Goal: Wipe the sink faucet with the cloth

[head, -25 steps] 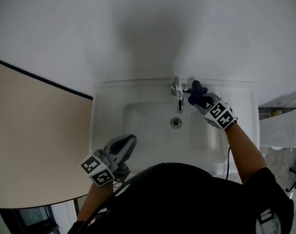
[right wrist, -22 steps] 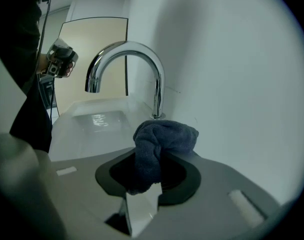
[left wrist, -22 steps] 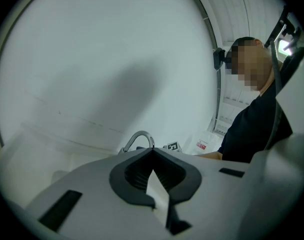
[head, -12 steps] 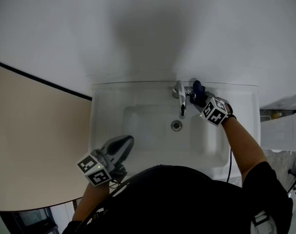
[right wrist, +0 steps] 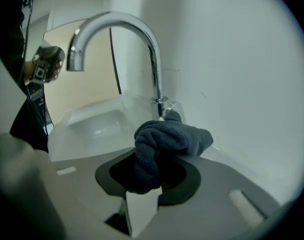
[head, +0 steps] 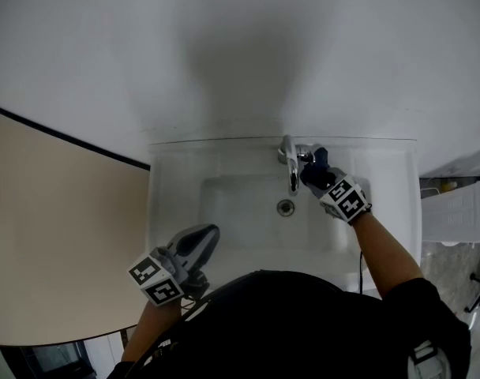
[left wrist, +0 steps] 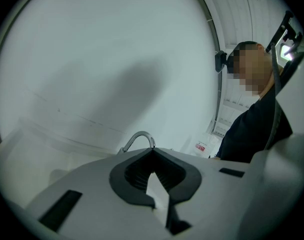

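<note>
**Working the cloth round the faucet's foot**

The cloth (right wrist: 167,139) is clamped in the right gripper (head: 313,174) and laid against the foot of the faucet (head: 290,160), at the far edge of the sink (head: 165,212). Contact should be kept while the stem is circled. The left gripper (head: 200,239) is closed on nothing, at the near-left rim.

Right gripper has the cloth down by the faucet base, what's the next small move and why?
Probably rub the cloth around the faucet base: the right gripper clamps the bunched cloth, and its tip sits right at the foot of the upright stem.
</note>
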The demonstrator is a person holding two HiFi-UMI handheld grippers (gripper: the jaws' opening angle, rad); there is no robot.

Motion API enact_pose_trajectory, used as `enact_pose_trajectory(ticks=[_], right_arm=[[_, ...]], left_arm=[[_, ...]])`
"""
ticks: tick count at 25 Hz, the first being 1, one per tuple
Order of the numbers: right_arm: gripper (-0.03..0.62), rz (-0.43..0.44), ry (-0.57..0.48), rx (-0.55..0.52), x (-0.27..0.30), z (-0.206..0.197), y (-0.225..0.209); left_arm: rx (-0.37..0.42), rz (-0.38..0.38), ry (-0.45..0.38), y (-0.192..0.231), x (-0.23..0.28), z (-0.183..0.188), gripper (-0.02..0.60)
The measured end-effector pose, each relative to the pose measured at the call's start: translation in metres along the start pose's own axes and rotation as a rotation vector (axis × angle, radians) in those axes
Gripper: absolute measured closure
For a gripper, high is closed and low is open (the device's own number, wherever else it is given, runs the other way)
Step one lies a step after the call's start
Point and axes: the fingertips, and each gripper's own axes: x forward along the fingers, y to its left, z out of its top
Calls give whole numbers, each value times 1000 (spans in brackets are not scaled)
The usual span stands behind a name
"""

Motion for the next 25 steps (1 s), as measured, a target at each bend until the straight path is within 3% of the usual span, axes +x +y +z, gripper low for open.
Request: enact_pose_trajectory(ticks=[3, 9, 14, 20, 25], right_arm=[[500, 6, -110, 36, -10, 18, 32], [500, -217, -206, -123, 6, 49, 25], [502, -318, -244, -106, 12, 60, 7], [505, -418, -218, -139, -2, 78, -9], [507, -423, -131, -150, 11, 69, -10]], left_arm=[[-1, 1, -4, 0, -4, -2, 581], [5, 24, 29, -2, -11, -10, 581], [2, 48, 50, -4, -22, -19, 581], [-4, 67, 45, -1, -35, -20, 581], [-26, 55, 40, 0, -31, -23, 581]])
